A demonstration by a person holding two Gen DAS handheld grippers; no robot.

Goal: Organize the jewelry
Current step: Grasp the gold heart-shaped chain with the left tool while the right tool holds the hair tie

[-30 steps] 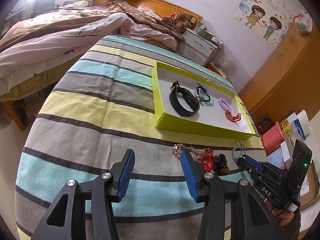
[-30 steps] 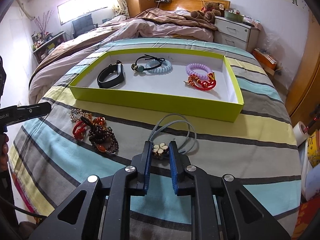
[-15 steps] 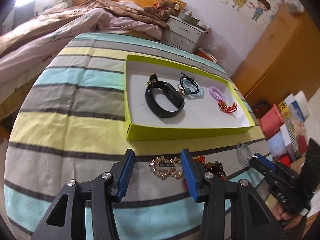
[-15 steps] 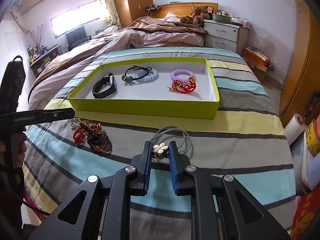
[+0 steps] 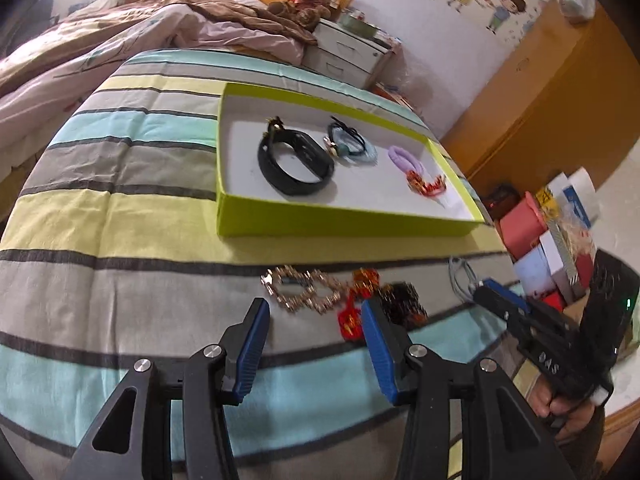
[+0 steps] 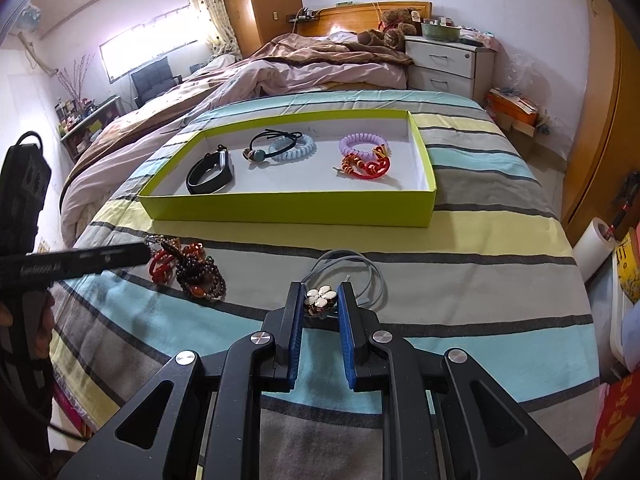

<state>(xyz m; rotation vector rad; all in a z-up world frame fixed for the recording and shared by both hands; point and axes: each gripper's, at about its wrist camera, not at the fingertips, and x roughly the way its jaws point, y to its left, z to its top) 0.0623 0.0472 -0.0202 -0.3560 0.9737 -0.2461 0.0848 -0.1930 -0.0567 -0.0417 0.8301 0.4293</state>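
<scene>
A lime-green tray (image 5: 340, 222) (image 6: 288, 212) on the striped bedspread holds a black band (image 5: 294, 166), a blue coil tie (image 5: 354, 148), a purple coil (image 5: 404, 158) and a red bracelet (image 5: 426, 184). In front of it lie a gold chain bracelet (image 5: 300, 288), a red bracelet (image 5: 352, 314) and dark beads (image 5: 404, 304). My left gripper (image 5: 313, 310) is open just short of the gold chain, nothing between its fingers. My right gripper (image 6: 320, 294) is shut on the white flower charm (image 6: 320, 295) of a grey cord (image 6: 360, 268) lying on the bed.
A rumpled pink quilt (image 6: 280, 76) covers the far bed, with a white nightstand (image 6: 448, 64) beside it. Boxes and bags (image 5: 548, 236) crowd the floor at the bed's right edge, along with a paper roll (image 6: 596, 248). A wooden wardrobe (image 5: 560, 88) stands on the right.
My left gripper has swung and moved toward the loose pile, so the gold chain now lies just ahead of its open fingers. The right gripper has stayed shut on the flower charm.
</scene>
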